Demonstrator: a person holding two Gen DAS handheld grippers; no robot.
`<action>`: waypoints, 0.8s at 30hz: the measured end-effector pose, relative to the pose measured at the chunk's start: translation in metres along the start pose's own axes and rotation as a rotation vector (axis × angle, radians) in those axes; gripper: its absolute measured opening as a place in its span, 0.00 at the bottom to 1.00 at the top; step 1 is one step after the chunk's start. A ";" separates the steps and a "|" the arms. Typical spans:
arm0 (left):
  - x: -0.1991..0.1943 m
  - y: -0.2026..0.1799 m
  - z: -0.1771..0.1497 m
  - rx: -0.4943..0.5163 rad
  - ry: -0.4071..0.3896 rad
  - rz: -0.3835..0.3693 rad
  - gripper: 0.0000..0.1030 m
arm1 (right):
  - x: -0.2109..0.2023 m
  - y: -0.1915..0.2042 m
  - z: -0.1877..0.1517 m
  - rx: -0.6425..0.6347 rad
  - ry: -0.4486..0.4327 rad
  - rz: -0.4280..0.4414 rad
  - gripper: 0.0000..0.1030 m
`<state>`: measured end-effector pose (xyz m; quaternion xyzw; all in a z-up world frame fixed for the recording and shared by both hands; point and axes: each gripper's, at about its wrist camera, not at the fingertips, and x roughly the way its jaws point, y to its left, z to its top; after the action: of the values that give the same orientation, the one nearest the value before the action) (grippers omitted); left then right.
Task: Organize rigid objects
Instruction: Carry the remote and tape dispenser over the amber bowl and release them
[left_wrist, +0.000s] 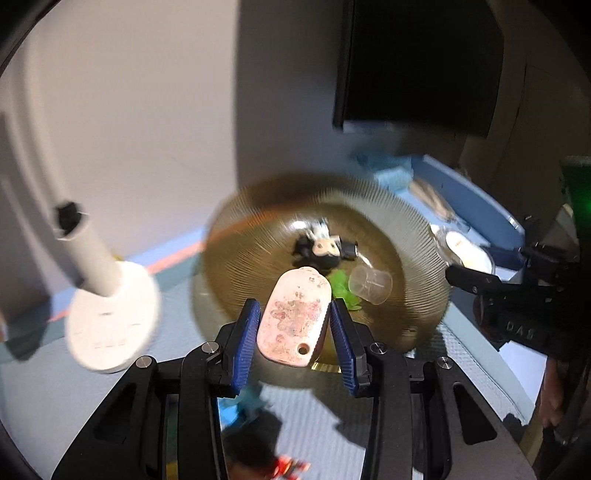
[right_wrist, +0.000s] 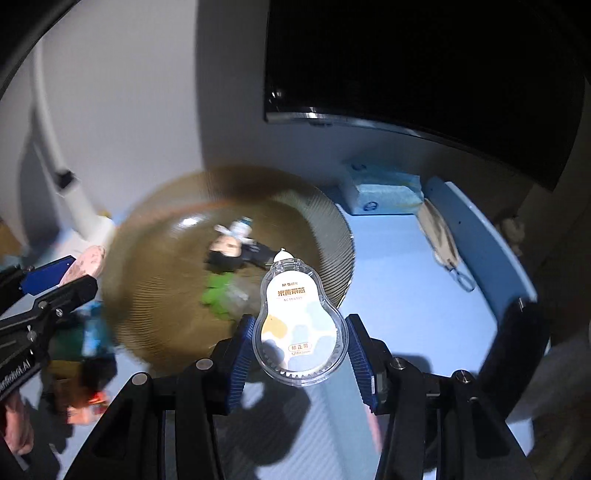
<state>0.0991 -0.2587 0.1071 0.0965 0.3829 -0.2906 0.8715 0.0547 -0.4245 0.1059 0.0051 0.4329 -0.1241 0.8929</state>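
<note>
Left gripper (left_wrist: 293, 325): clamped across pink tag (left_wrist: 295, 317), stiff, light.
Right gripper (right_wrist: 300, 345): clamped on tape case (right_wrist: 300, 328); slick, brittle.
Bowl (right_wrist: 155, 295): 12 o'clock.

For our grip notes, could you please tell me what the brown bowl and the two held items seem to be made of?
Bowl: likely tinted glass or clear plastic, glossy and see-through with fine ribs.
Pink tag in the left gripper: matte, mottled, perhaps plastic or wood; unclear.
Correction tape in the right gripper: clear hard plastic shell over a printed card.
</note>
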 end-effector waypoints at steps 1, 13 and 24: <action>0.010 -0.003 0.001 0.004 0.017 -0.003 0.35 | 0.010 0.003 0.004 -0.025 0.024 -0.032 0.47; 0.055 -0.016 -0.004 0.012 0.098 -0.013 0.53 | 0.040 0.001 0.009 -0.072 0.090 -0.068 0.56; -0.078 0.046 -0.038 -0.154 -0.120 0.037 0.75 | -0.039 -0.038 -0.021 0.125 -0.076 0.074 0.60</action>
<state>0.0608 -0.1732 0.1353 0.0186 0.3492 -0.2493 0.9031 0.0070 -0.4502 0.1267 0.0722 0.3896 -0.1180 0.9105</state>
